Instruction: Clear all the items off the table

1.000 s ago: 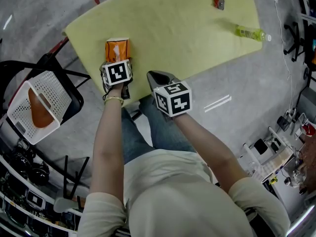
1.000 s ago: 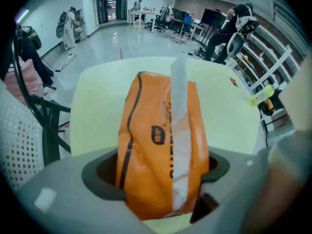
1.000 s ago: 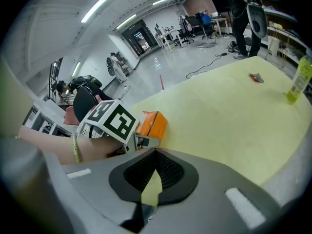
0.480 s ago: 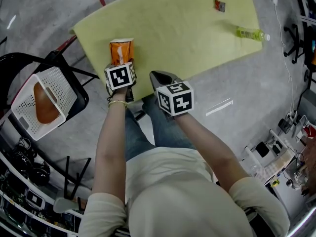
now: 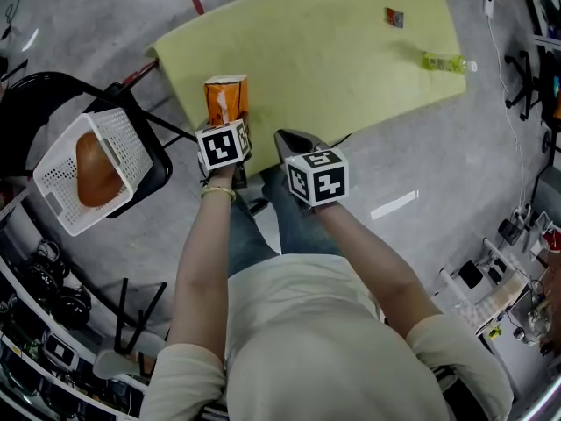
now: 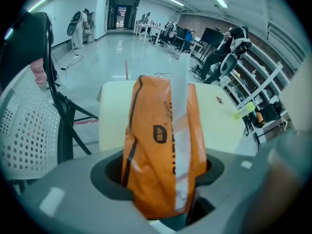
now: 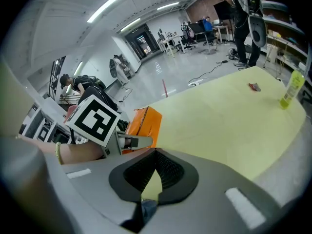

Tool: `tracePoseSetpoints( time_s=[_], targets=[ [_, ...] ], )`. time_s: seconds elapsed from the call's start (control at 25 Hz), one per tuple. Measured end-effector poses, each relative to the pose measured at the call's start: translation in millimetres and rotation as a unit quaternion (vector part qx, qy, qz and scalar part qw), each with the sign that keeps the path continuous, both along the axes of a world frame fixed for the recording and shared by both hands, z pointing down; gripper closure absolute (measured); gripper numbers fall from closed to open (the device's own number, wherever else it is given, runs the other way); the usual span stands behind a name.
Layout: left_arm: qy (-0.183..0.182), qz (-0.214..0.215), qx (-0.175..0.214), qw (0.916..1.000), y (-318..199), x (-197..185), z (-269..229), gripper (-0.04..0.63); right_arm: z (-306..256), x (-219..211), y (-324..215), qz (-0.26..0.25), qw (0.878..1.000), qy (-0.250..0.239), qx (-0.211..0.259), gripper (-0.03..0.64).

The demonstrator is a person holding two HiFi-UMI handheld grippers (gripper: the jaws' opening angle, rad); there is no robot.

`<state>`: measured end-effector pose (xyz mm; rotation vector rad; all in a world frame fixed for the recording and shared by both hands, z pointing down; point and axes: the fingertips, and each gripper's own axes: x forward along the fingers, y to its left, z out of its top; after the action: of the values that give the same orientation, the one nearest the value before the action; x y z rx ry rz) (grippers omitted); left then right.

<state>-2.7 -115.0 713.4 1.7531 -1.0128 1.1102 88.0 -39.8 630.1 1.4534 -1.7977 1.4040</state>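
Observation:
My left gripper (image 5: 228, 123) is shut on an orange snack bag (image 5: 226, 99), its jaws having just been closing with the bag between them. In the left gripper view the orange bag (image 6: 163, 145) fills the gap between the pads of my left gripper (image 6: 163, 184), just above the near left corner of the yellow-green table (image 5: 333, 51). My right gripper (image 5: 287, 139) is shut and holds nothing, beside the left one at the table's near edge. In its own view, my right gripper (image 7: 155, 152) looks across the table, with the bag (image 7: 146, 123) to its left.
A green bottle (image 5: 443, 61) lies at the table's far right edge and a small red packet (image 5: 394, 17) lies beyond it. A white basket (image 5: 61, 178) on a black chair at the left holds an orange-brown item (image 5: 95, 169). People and desks fill the room behind.
The left gripper has closed on the orange bag and risen a little with it. The right gripper has also come up slightly and stays shut.

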Motion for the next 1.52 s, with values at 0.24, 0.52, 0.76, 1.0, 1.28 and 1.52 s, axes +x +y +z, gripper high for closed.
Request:
tracePoseSetpoints(
  time_s=[0.24,0.52,0.76,1.0,1.28,1.52],
  targets=[
    [0.01,-0.003,0.01,0.9999,10,-16,-26,0.281,-18,-14,5,0.002,1.0,0.005,0.011,0.618],
    [0.023,-0.01,0.02,0.9995,21,-41,-54,0.281,-37,-33,15,0.007,1.0,0.014,0.02,0.618],
    [0.031,-0.012,0.027,0.9991,33,-62,-76,0.281,-55,-50,25,0.004,0.999,0.024,0.028,0.618],
    [0.04,-0.008,0.038,0.9985,42,-84,-100,0.281,-71,-69,32,-0.003,0.999,0.034,0.037,0.618],
    [0.062,-0.02,0.049,0.9967,55,-118,-131,0.279,-88,-104,42,-0.022,0.998,0.039,0.043,0.618],
    [0.071,-0.02,0.06,0.9954,63,-149,-155,0.279,-102,-131,38,-0.032,0.997,0.039,0.058,0.618]
  ],
)
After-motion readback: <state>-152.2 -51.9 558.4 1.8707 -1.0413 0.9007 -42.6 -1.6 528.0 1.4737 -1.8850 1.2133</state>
